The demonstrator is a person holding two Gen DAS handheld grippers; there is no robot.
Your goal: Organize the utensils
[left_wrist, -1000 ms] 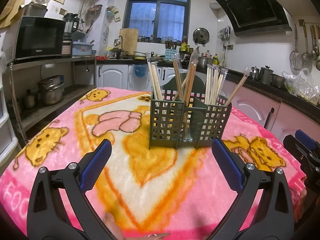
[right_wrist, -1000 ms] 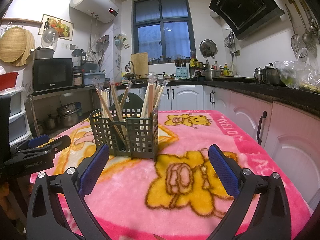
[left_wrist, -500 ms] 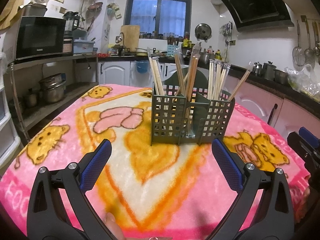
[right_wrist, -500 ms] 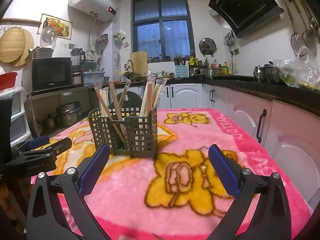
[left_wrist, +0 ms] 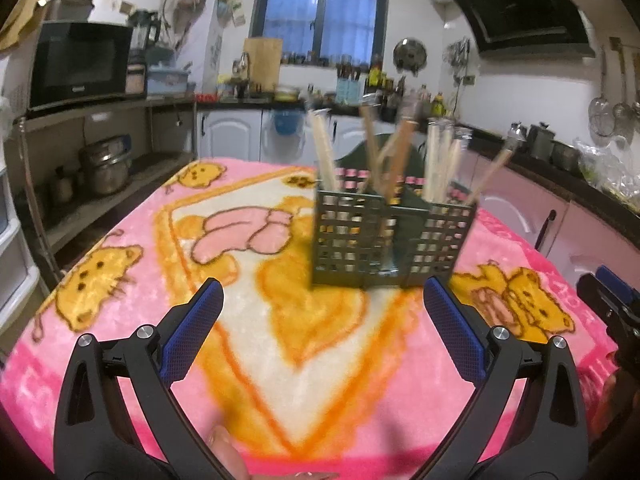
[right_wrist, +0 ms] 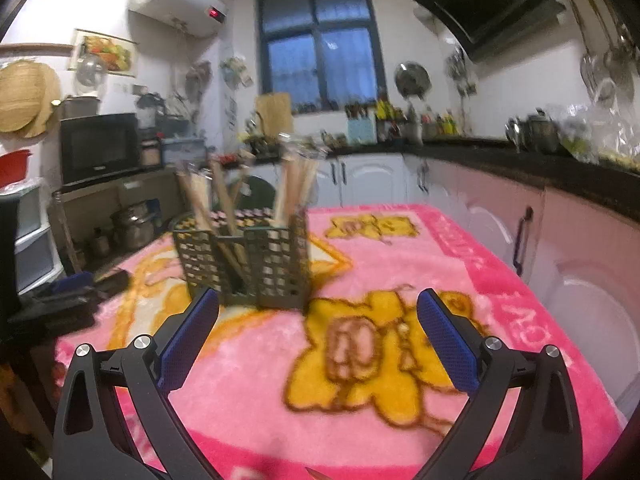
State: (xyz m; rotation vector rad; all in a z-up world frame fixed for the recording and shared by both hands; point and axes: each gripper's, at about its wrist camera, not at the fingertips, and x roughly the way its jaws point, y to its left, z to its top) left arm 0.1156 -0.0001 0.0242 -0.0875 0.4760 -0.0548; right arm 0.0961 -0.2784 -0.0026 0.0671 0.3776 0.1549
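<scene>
A dark green lattice utensil holder [left_wrist: 390,240] stands upright on the pink cartoon blanket [left_wrist: 240,272], with several wooden chopsticks [left_wrist: 400,152] leaning out of its compartments. My left gripper [left_wrist: 324,308] is open just short of the holder, nothing between its blue pads. In the right wrist view the same holder [right_wrist: 248,264] sits ahead and left, chopsticks [right_wrist: 292,190] sticking up. My right gripper [right_wrist: 318,312] is open and empty over the blanket [right_wrist: 400,272]. Each gripper appears at the edge of the other's view: the right gripper [left_wrist: 612,304], the left gripper [right_wrist: 68,296].
A dark chair back [left_wrist: 384,148] rises behind the holder. Cabinets and a black counter [right_wrist: 560,184] run along the right. A metal shelf with pots and a microwave [left_wrist: 80,64] stands at left. The table edge drops off close below both grippers.
Both views have shifted and blurred; the holder now sits nearer and a bit higher in the left wrist view. In the right wrist view the camera has tilted downward. Both grippers stay open.
</scene>
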